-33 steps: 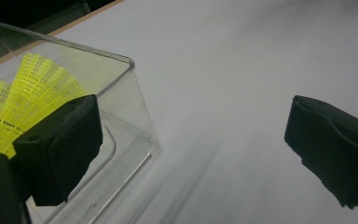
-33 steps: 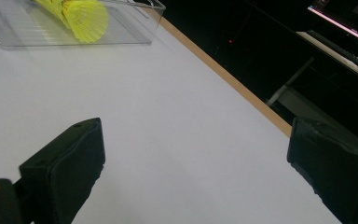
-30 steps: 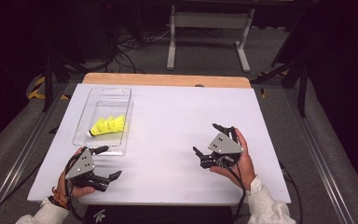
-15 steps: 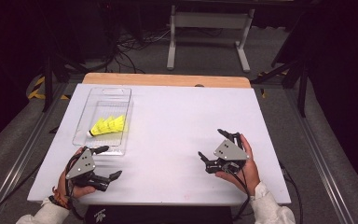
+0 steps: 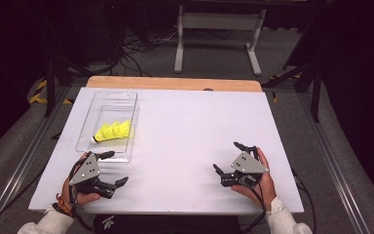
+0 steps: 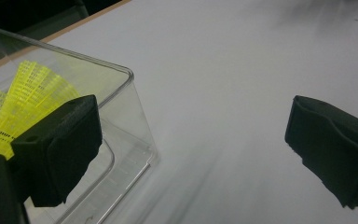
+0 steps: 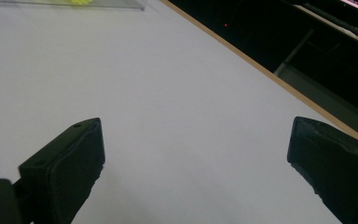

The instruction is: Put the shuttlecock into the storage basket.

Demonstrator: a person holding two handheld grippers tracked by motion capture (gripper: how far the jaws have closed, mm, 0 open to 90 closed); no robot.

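A clear plastic tray (image 5: 85, 130) lies at the left of the white table (image 5: 195, 122), and yellow shuttlecocks (image 5: 113, 130) rest inside it. My left gripper (image 5: 117, 168) is held open just in front of the tray's near end, empty. In the left gripper view the tray's corner (image 6: 135, 107) and a yellow shuttlecock (image 6: 28, 98) sit behind the left jaw, with bare table between the jaws of the left gripper (image 6: 196, 149). My right gripper (image 5: 226, 157) is open and empty near the front right. The right gripper (image 7: 196, 163) looks across the bare tabletop toward the distant tray (image 7: 116, 4).
A wooden strip (image 5: 175, 84) runs along the table's far edge. Behind it on the floor stand a white metal frame (image 5: 219, 29) and loose cables (image 5: 136, 46). Dark rails flank the table on both sides.
The right hand has drawn its gripper back toward the front edge and slightly to the right, still open. The left gripper and the tray have stayed put.
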